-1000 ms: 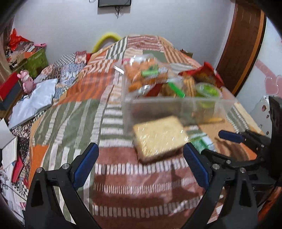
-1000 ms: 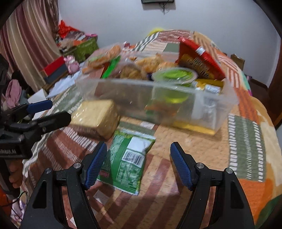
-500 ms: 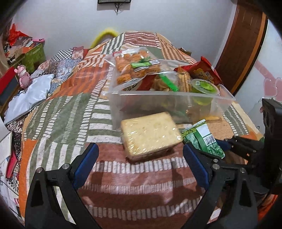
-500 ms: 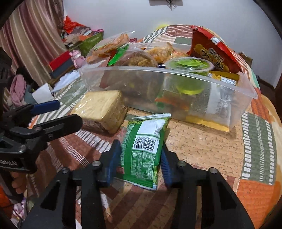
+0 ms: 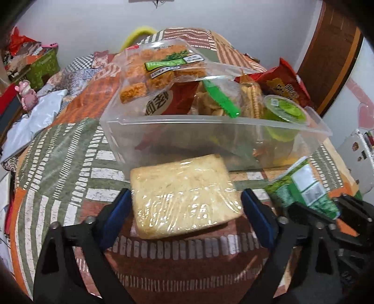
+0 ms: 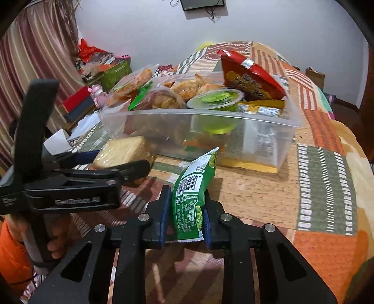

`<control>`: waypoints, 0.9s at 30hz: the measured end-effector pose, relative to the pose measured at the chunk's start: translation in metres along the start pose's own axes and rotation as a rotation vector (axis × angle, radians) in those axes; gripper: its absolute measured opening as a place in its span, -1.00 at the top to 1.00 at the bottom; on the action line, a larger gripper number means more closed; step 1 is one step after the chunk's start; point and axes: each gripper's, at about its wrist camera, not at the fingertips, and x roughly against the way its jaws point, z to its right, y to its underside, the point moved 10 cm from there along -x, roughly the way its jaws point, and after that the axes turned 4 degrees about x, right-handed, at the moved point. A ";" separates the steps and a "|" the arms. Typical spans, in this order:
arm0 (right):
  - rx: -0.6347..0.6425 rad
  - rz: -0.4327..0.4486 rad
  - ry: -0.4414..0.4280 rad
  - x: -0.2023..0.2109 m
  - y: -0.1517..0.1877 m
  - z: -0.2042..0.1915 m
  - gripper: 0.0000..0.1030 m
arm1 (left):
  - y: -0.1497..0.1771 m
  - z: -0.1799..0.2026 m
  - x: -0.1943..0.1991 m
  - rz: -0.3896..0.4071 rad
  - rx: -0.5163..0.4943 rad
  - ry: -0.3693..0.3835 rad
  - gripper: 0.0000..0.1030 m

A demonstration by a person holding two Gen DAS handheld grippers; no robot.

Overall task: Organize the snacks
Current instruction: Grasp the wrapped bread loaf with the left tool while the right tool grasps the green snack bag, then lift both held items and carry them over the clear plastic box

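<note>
Green snack packet (image 6: 190,198) upright, crinkled, barcode showing.

From my left wrist view the green snack packet (image 5: 301,187) is smeared with motion blur, its print unreadable, and its lower end is covered by the right gripper (image 5: 336,210). On the right wrist view the wrapped cake block (image 6: 121,150) is half hidden behind the left gripper (image 6: 112,163). The clear plastic bin (image 6: 275,131) walls fog whatever lies at its bottom. The wall screen (image 6: 202,4) is cut off by the top edge.
</note>
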 end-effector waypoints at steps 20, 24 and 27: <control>0.001 0.133 0.026 0.051 -0.028 0.001 0.59 | -0.005 0.004 0.060 0.112 0.003 0.060 -0.65; 0.012 0.174 0.032 0.063 -0.042 0.000 0.59 | -0.017 0.007 0.081 0.162 0.002 0.074 -0.65; 0.019 0.198 0.036 0.068 -0.052 0.001 0.59 | -0.028 0.009 0.094 0.197 -0.001 0.085 -0.65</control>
